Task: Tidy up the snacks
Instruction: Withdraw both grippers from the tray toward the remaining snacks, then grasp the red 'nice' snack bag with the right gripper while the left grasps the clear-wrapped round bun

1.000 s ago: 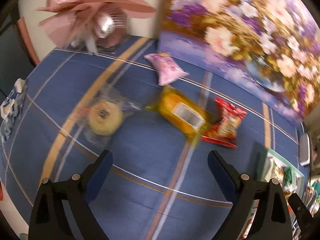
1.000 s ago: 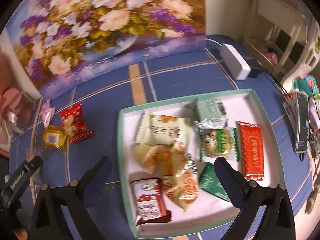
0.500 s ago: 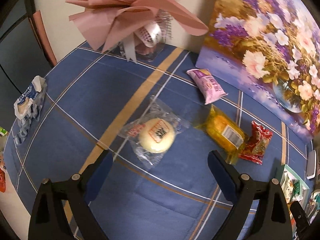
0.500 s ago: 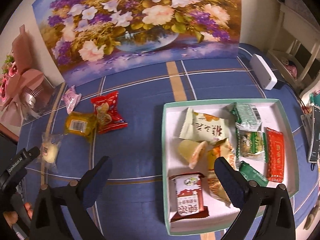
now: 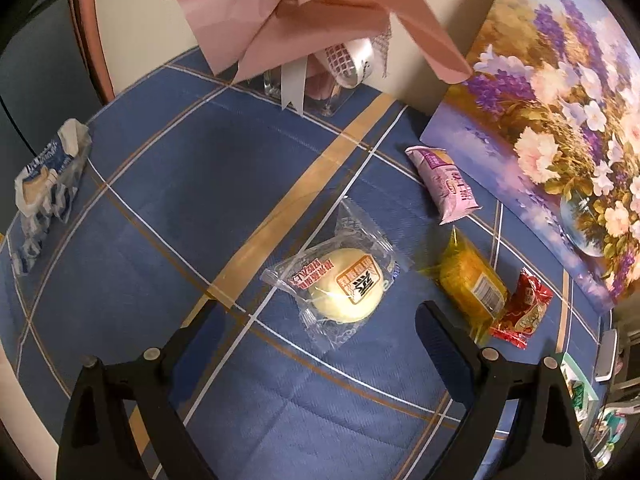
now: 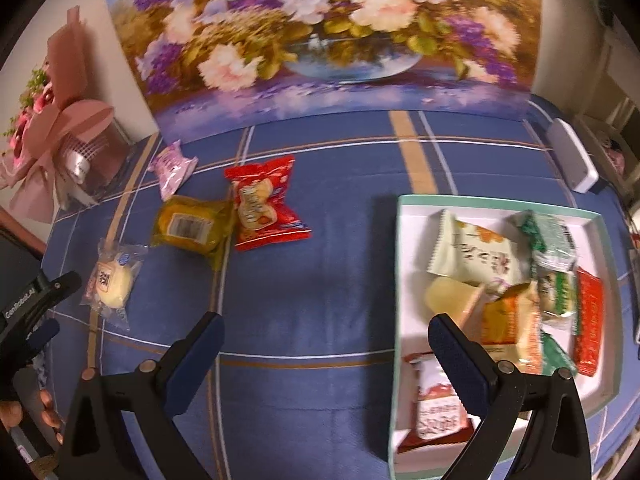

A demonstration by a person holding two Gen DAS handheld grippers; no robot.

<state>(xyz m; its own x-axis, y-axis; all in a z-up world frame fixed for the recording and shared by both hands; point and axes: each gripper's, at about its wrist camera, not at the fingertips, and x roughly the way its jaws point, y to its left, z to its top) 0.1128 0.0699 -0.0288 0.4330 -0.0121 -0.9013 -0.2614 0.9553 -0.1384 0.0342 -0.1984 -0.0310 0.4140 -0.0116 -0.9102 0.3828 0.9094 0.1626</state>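
Snacks on a blue plaid worktop (image 6: 320, 280), catalogued left to right against the landmark of the white tray (image 6: 404, 264).

- Pale round bun in clear wrapper (image 6: 112, 280): farthest left of the tray, lying flat ahead of the left tongs (image 5: 316, 330), which stand released with nothing between the fingers.
- Pink packet (image 6: 172, 168): left of the tray, nearest the flower painting (image 6: 320, 40).
- Yellow packet (image 6: 192, 226): left of the tray, touching the red packet.
- Red packet (image 6: 262, 204): closest loose item to the tray, still well apart.
- Right tongs (image 6: 324, 338): released, empty, over bare cloth at the tray's left rim.
- Tray contents: assorted wrapped snacks, green, orange, red.
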